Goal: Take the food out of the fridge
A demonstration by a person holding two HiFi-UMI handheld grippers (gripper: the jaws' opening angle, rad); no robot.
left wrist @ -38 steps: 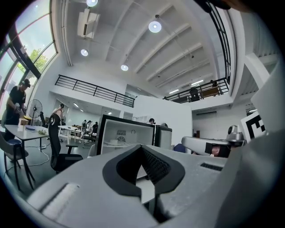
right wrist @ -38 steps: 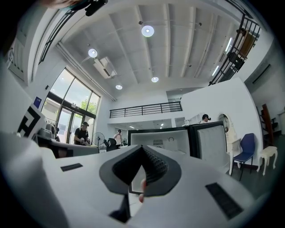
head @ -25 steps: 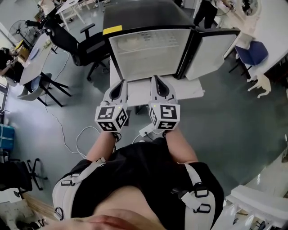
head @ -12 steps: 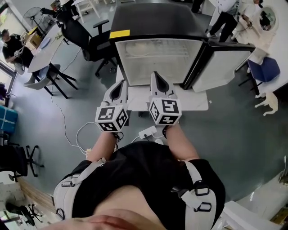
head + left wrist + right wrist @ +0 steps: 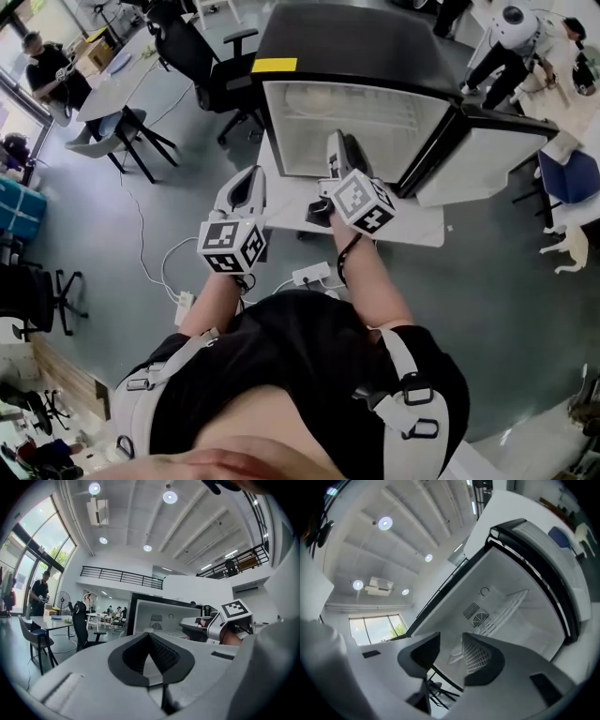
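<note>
The person's bare left forearm [image 5: 212, 300] and bare right forearm [image 5: 373, 277] reach forward toward the black, white-lined open fridge [image 5: 356, 42]. The grey-and-white 2-jaw left gripper [image 5: 246, 178] points level, just short of the fridge's lower left corner, jaws pressed together and empty. The matching right gripper [image 5: 337, 142] sits at the fridge's opening, rolled so its black-and-white marker cube [image 5: 364, 202] tilts. Its jaws are opening, nothing between them.

The fridge [image 5: 347, 37] is black outside, white within — a yellow label [image 5: 273, 65] on top — and the floor [image 5: 497, 281] grey.
</note>
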